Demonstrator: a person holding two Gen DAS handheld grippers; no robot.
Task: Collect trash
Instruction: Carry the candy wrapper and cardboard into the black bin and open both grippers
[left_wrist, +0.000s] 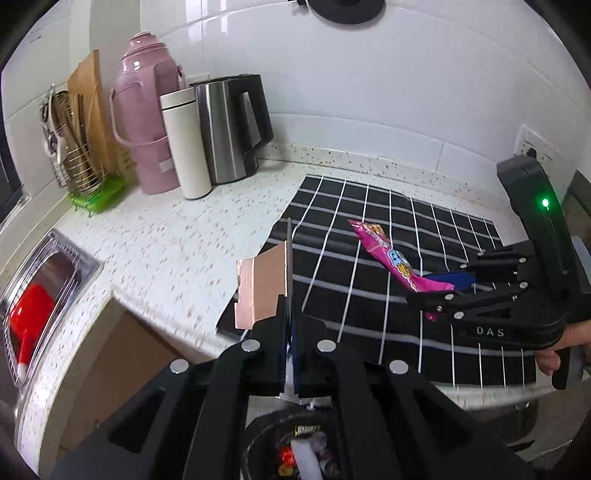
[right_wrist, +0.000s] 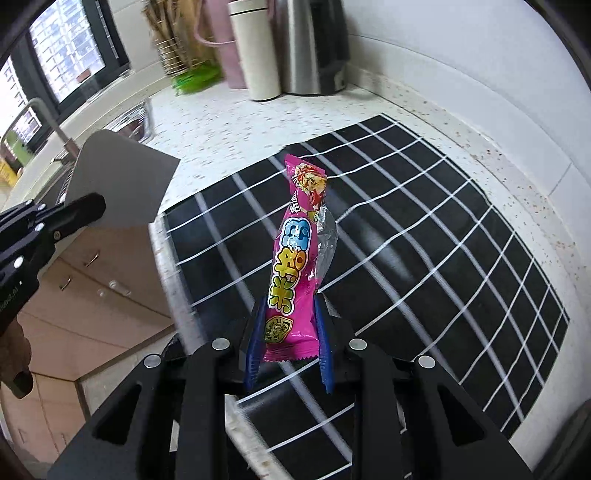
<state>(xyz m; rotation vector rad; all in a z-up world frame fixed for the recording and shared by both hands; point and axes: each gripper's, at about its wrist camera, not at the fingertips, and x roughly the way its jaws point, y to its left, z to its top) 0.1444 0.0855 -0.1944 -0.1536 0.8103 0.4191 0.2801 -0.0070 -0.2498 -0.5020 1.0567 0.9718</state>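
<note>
My left gripper (left_wrist: 290, 347) is shut on a flat piece of cardboard (left_wrist: 264, 288), pink-brown on one face, grey in the right wrist view (right_wrist: 118, 181). It holds it upright above a black trash bin (left_wrist: 295, 446) with wrappers inside, below the counter edge. My right gripper (right_wrist: 290, 350) is shut on a pink snack wrapper (right_wrist: 295, 258), which it holds above the black checked mat (right_wrist: 424, 240). The wrapper (left_wrist: 391, 258) and right gripper (left_wrist: 439, 291) also show in the left wrist view.
At the back of the speckled counter (left_wrist: 177, 240) stand a pink thermos (left_wrist: 147, 122), a white flask (left_wrist: 184, 144), a steel kettle (left_wrist: 229, 129) and a utensil rack (left_wrist: 81, 147). A sink (left_wrist: 44, 295) with a red item lies left. Wooden cabinets (right_wrist: 92, 288) sit below.
</note>
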